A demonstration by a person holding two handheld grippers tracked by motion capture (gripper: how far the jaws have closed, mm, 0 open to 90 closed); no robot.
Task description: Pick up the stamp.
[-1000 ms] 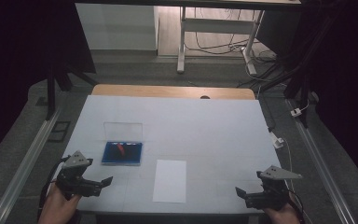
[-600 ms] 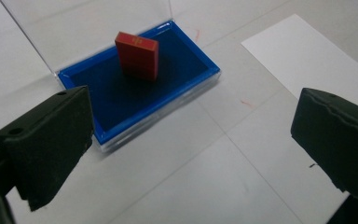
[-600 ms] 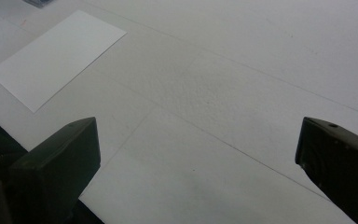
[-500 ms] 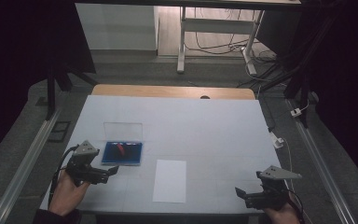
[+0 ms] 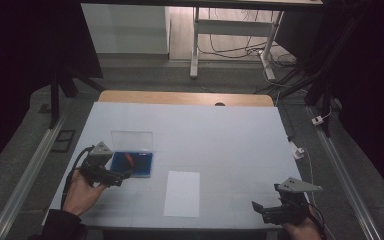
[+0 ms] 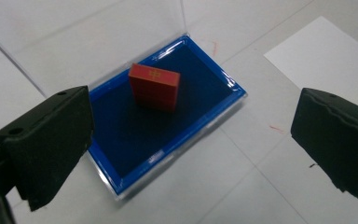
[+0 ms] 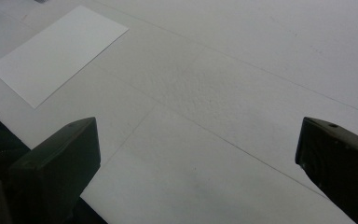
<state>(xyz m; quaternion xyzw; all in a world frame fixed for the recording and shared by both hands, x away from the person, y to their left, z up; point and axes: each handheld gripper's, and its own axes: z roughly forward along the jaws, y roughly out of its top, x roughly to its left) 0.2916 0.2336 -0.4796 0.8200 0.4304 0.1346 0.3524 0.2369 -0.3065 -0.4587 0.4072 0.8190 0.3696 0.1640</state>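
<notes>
The left claw [image 5: 122, 176] hangs over the near-left part of the table [image 5: 230, 135], its jaws spread wide with nothing between them; in the left gripper view the red block [image 6: 154, 87] stands upright ahead of the jaws and between their lines, closer to the left jaw; the block rests on the dark pad of the blue tray [image 6: 205, 84], whose clear lid [image 5: 131, 140] stands open at the far edge; the right claw [image 5: 261, 209] sits at the near-right edge, jaws also wide apart over bare table; a white sheet of paper [image 5: 182, 193] lies flat between the two claws, just right of the tray.
</notes>
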